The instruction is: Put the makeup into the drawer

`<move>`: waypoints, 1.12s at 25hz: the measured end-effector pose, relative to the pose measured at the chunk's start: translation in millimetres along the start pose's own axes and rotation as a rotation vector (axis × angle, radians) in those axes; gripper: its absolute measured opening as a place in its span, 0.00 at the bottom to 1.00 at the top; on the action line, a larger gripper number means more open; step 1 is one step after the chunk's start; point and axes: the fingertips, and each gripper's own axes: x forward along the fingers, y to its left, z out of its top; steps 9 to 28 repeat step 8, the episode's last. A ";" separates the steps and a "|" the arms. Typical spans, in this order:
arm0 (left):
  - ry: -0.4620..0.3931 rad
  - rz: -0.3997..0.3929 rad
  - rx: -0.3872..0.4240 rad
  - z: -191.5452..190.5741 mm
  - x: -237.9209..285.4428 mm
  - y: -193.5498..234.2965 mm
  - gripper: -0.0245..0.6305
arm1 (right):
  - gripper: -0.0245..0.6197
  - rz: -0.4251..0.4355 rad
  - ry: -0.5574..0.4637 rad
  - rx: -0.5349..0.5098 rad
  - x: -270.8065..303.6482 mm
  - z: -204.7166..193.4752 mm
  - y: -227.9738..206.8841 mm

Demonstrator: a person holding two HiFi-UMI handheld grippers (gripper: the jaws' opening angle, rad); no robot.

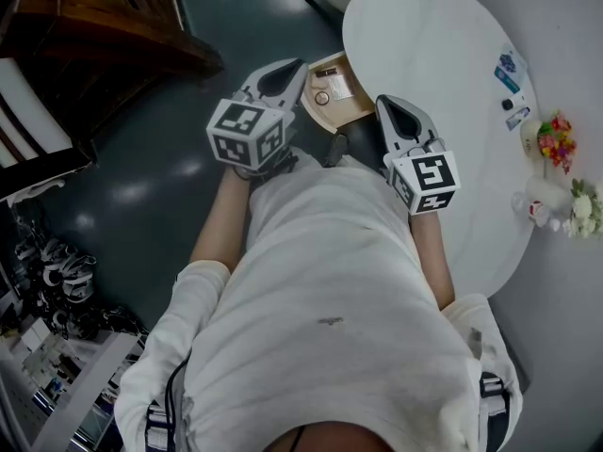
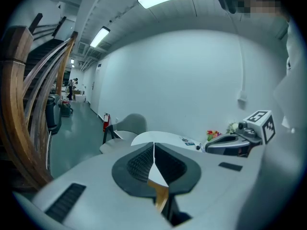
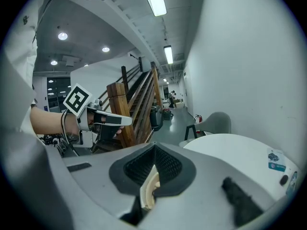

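I hold both grippers close to my chest, over the edge of a white oval table (image 1: 424, 36). My left gripper (image 1: 290, 70) is shut with nothing in it, its pads meeting in the left gripper view (image 2: 154, 146). My right gripper (image 1: 387, 104) is shut and empty too (image 3: 154, 151). Between their tips an open wooden drawer (image 1: 314, 116) sticks out from under the table, with a small round item (image 1: 322, 98) and a card inside. Small makeup items lie at the table's far right: a blue packet (image 1: 508, 67), a dark bit (image 1: 509, 104) and a tube (image 1: 518, 118).
Colourful flowers (image 1: 556, 139) and white ornaments (image 1: 542, 196) stand at the table's right edge. A wooden staircase (image 1: 94, 26) rises at the left. A grey chair (image 2: 132, 124) stands beyond the table. Cluttered shelving (image 1: 47, 299) fills the lower left over dark floor.
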 end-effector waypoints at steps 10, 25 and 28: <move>0.012 0.010 -0.001 -0.8 3.4 12.4 0.05 | 0.05 -0.012 0.007 -0.009 2.0 -1.1 -3.3; 0.012 0.010 -0.001 -0.8 3.4 12.4 0.05 | 0.05 -0.012 0.007 -0.009 2.0 -1.1 -3.3; 0.012 0.010 -0.001 -0.8 3.4 12.4 0.05 | 0.05 -0.012 0.007 -0.009 2.0 -1.1 -3.3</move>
